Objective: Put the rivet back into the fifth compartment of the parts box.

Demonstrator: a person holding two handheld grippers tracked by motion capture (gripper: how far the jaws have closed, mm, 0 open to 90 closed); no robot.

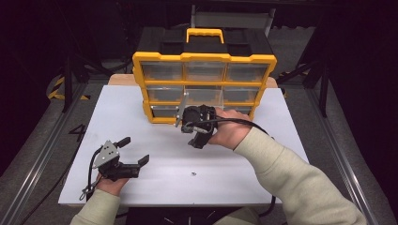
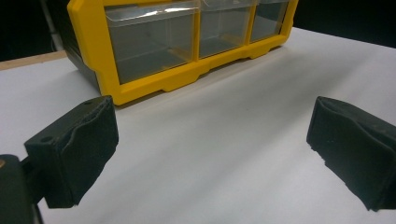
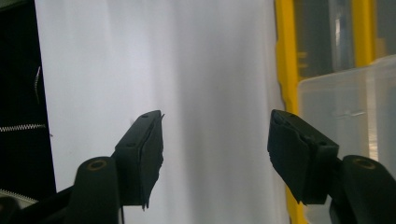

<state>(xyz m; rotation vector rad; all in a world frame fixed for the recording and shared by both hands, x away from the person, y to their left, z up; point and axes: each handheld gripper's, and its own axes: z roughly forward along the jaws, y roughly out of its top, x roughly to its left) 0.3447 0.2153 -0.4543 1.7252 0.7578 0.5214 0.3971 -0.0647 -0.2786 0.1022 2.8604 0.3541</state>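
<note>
A yellow and black organizer (image 1: 204, 57) with clear drawers stands at the back middle of the white table (image 1: 263, 154). One clear drawer (image 1: 202, 96) in its middle column juts out of the front. My right gripper (image 1: 195, 133), turned on its side in the person's hand, sits just in front of that drawer. In the right gripper view it (image 3: 215, 123) is open with nothing between the jaws, and the pulled drawer (image 3: 348, 112) lies just past the right jaw. My left gripper (image 1: 133, 150) rests open at the front left, facing the organizer (image 2: 140, 88).
A tiny dark speck (image 1: 193, 174) lies on the table near the front middle. The yellow carry handle (image 1: 204, 33) tops the organizer. Dark floor and metal rails (image 1: 42, 159) surround the table on both sides.
</note>
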